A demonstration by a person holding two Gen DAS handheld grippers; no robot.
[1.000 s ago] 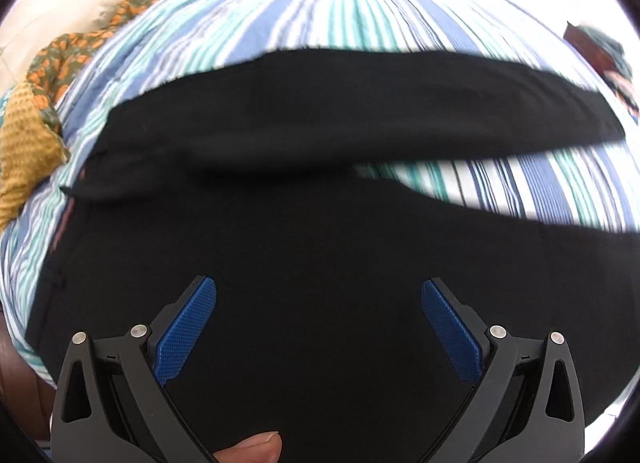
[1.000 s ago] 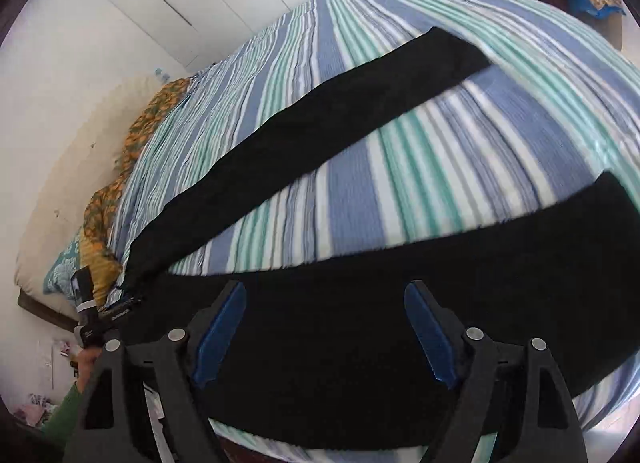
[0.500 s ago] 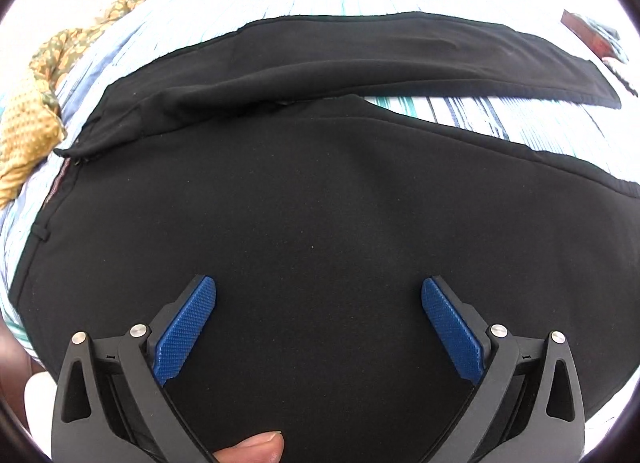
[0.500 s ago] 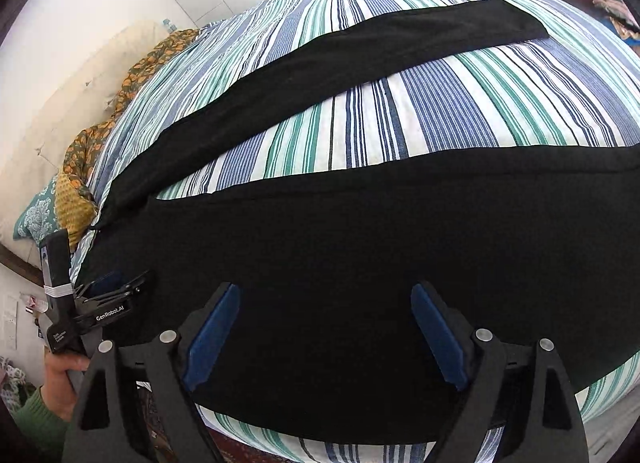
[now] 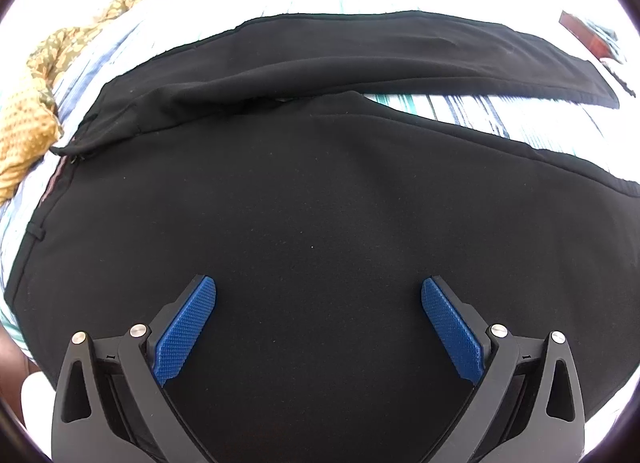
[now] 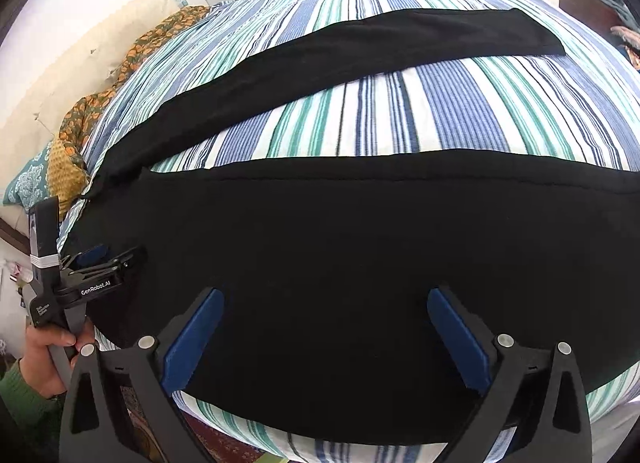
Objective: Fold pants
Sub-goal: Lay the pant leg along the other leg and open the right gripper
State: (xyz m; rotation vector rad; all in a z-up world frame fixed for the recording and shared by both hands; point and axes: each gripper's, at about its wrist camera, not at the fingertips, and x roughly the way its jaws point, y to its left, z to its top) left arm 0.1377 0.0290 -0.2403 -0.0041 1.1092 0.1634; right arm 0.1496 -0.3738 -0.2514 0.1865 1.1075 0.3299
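Observation:
Black pants [image 5: 312, 199] lie spread flat on a striped bed, waistband at the left, the two legs splayed apart to the right. The near leg [image 6: 360, 247] fills the lower part of the right wrist view and the far leg [image 6: 360, 59] runs diagonally across the bed. My left gripper [image 5: 318, 323] is open and empty, low over the hip area near the waistband; it also shows at the left in the right wrist view [image 6: 96, 259]. My right gripper [image 6: 324, 333] is open and empty over the near leg, close to the bed's front edge.
The striped blue, green and white bedsheet [image 6: 440, 115] shows between the legs. A yellow-orange patterned cloth [image 5: 24, 131] lies bunched beyond the waistband at the left. A teal patterned pillow [image 6: 24, 187] sits at the bed's left end. Dark furniture [image 6: 588, 3] stands at the far right.
Both grippers have come down lower and closer over the pants, so the black fabric fills more of each view. Both stay open. The pants have not moved.

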